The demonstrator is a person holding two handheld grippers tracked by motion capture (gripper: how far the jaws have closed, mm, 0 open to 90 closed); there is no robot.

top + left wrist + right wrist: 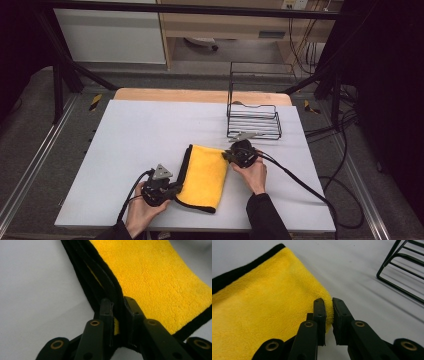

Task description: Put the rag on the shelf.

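While lying folded on the white table (140,130) near the wire rack (254,122), yellow black-edged cloth (204,176), soft, light, limp: left gripper (172,190) clamped on hemmed edge, right gripper (226,156) nipping folded corner; best held at edges.

A folded cloth (204,176) lies on the near half of the table (150,130), a little right of the middle. The left gripper (176,189) sits at the cloth's left near edge with its jaws closed on the edge, and the right gripper (226,156) is at the cloth's far right corner, which seems to be pinched between its jaws. A wire rack (253,120) stands behind the right gripper, near the table's far right edge, apart from the cloth.
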